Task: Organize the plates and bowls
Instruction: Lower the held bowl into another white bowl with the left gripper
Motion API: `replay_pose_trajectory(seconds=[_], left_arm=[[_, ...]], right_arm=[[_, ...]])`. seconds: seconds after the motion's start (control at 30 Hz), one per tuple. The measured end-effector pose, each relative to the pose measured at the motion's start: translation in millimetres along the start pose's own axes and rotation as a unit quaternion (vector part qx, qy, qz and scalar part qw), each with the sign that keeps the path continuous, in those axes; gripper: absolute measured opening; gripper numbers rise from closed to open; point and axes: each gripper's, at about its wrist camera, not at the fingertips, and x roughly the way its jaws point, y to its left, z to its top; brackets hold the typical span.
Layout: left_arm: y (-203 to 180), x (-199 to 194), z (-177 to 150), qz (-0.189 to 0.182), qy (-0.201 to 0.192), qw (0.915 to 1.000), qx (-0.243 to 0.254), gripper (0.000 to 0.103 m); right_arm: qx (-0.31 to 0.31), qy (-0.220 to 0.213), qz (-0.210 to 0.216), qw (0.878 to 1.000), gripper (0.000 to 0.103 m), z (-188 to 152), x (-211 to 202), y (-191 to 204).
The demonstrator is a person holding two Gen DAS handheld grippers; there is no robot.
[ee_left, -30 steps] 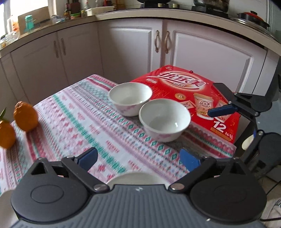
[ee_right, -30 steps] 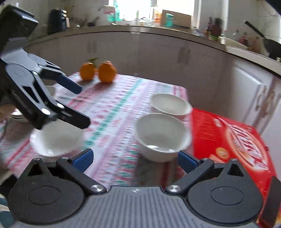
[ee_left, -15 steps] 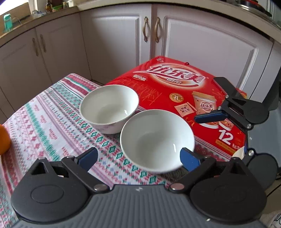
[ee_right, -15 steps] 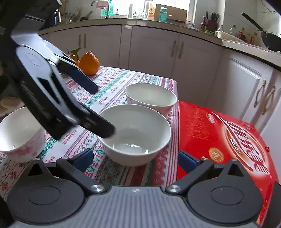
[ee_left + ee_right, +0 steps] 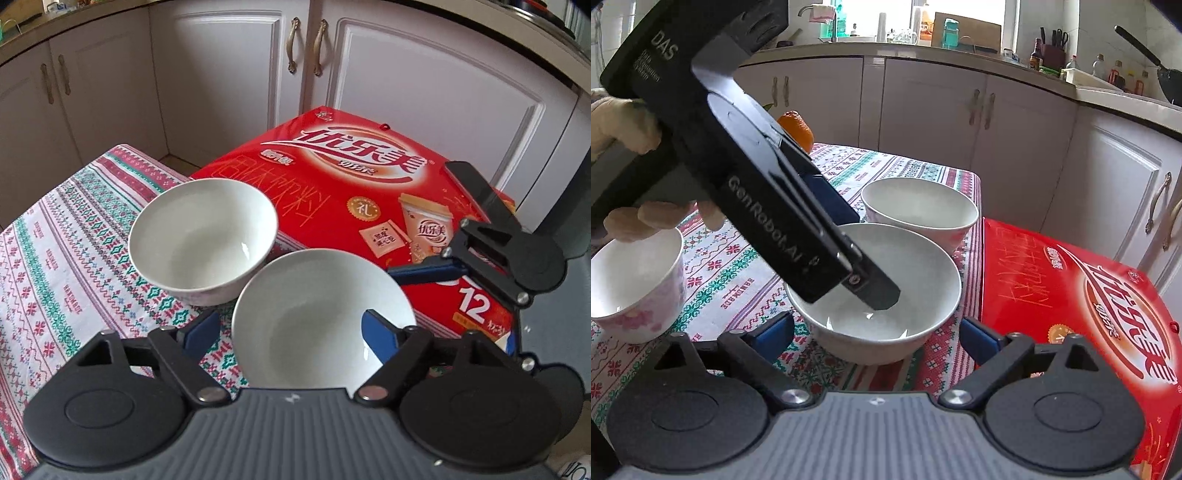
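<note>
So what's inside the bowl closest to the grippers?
The near bowl holds no food. One finger of the left gripper reaches down inside it, and that finger hides part of the bowl's bottom.

- Three white bowls — near bowl (image 5: 875,295) at 6 o'clock, far bowl (image 5: 919,210) at 12, floral bowl (image 5: 631,284) at 9
- One orange (image 5: 796,127) (partly hidden)
- One red box (image 5: 1078,295) — at 3 o'clock

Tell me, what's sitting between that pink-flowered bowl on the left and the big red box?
In the right wrist view, a plain white bowl stands on the tablecloth between the flowered bowl and the red box, with the left gripper reaching into it.
</note>
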Motion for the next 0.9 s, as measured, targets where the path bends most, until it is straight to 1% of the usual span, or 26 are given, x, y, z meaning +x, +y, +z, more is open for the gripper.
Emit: replay_pose_trajectory(seconds=[0.07,0.17,0.33,0.47,0.9], left_arm=[[0.1,-0.5,1.6,-0.002,0.0,1.0,0.002,0.082],[0.9,-0.5,3.0,-0.005,0.006,1.0,0.003,0.066],[2.5,0.0,3.3,-0.003,0.01,0.9999,0.007,0.066],[2.6,2.6,4.0,-0.006,0.014,0.9998,0.012,0.066],[5.0,9.2,6.3,-0.014,0.022,0.9995,0.018,0.064]], right_arm=[[0.0,0.002,0.001,1.0,0.093,-0.8,0.6,-0.3],[0.0,0.001,0.004,1.0,0.091,-0.8,0.5,-0.6],[0.004,-0.004,0.006,1.0,0.089,0.6,-0.7,-1.9],[0.003,-0.002,0.006,1.0,0.086,0.1,-1.2,-1.9],[0.009,-0.002,0.006,1.0,0.085,0.8,-1.4,-1.6]])
